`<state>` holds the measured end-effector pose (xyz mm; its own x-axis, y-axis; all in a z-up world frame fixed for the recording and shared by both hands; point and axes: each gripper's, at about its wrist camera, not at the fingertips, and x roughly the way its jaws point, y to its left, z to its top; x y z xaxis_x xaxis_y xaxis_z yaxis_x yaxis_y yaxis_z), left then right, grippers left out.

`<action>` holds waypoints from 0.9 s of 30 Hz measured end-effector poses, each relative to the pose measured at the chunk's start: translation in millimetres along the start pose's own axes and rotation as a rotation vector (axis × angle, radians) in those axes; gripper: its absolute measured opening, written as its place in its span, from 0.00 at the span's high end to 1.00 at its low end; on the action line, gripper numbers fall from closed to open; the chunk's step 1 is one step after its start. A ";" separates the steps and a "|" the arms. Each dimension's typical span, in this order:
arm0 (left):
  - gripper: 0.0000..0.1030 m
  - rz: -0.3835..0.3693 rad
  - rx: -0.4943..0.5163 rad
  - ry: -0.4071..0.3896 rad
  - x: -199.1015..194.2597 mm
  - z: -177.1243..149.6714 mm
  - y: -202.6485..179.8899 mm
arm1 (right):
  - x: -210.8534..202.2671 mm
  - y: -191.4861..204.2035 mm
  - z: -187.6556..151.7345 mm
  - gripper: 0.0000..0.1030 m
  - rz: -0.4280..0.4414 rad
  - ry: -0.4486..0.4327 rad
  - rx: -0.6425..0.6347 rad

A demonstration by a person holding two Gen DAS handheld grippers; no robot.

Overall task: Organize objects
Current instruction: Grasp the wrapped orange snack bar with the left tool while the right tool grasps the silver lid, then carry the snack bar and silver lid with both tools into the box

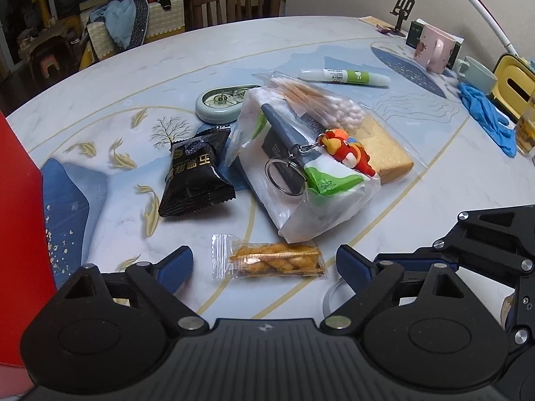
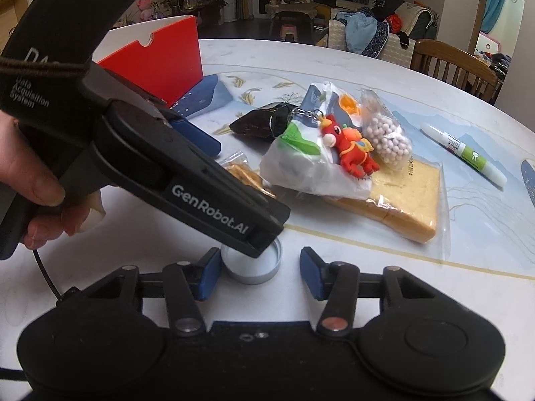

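My left gripper is open, its blue pads on either side of a clear packet of twisted fried snack on the table. My right gripper is open around a small silver lid, partly hidden by the left gripper's body. Behind lie a white tissue pack with a red toy keychain, a bag of cotton swabs, a black snack packet, wrapped toast, a round tape dispenser and a white-green pen.
A red box stands at the table's left. At the right edge in the left wrist view are a pink mug, a pale mug, blue gloves, a yellow tissue holder and a glass. A wooden chair stands behind.
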<state>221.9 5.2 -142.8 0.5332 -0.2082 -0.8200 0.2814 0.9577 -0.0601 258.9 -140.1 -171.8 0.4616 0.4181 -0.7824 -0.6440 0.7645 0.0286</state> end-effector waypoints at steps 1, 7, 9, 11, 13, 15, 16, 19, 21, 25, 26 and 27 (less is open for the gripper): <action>0.18 -0.002 0.001 -0.002 -0.5 -0.3 0.3 | 0.3 0.7 0.2 0.55 -0.003 -0.001 -0.001; 0.38 -0.005 0.024 0.004 -2.8 0.0 -0.1 | 1.1 2.2 1.1 0.63 -0.013 -0.002 0.002; 0.39 -0.006 0.020 0.005 -4.3 -0.9 0.4 | 0.0 2.2 0.6 0.63 -0.016 0.001 0.009; 0.43 -0.004 0.020 0.006 -6.4 -2.4 0.9 | -2.8 1.2 -1.4 0.63 -0.017 0.006 0.016; 0.43 -0.009 0.012 0.003 -10.2 -4.6 2.4 | -7.1 0.2 -4.0 0.63 -0.021 0.007 0.025; 0.43 -0.014 -0.007 0.000 -15.6 -7.3 4.7 | -12.5 -1.3 -6.4 0.63 -0.021 0.007 0.035; 0.43 -0.016 -0.015 -0.001 -18.5 -8.7 5.7 | -15.2 -1.7 -7.5 0.63 -0.022 0.007 0.039; 0.43 -0.017 -0.033 -0.006 -27.6 -12.9 8.0 | -23.9 -2.3 -9.6 0.63 -0.024 0.004 0.053; 0.43 -0.030 -0.055 -0.012 -35.1 -15.5 10.2 | -31.4 -2.0 -9.8 0.63 -0.023 -0.004 0.060; 0.43 -0.040 -0.086 -0.022 -51.5 -19.9 12.4 | -46.5 0.8 -6.6 0.63 -0.024 -0.024 0.061; 0.43 -0.047 -0.092 -0.029 -55.9 -20.7 12.9 | -50.3 1.6 -5.2 0.63 -0.024 -0.028 0.059; 0.43 -0.052 -0.099 -0.034 -60.3 -21.5 13.4 | -53.8 2.7 -3.9 0.63 -0.025 -0.031 0.058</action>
<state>176.3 34.9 -106.4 0.5477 -0.2628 -0.7943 0.2301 0.9601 -0.1590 230.0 -162.4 -132.0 0.4969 0.4128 -0.7634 -0.5960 0.8017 0.0455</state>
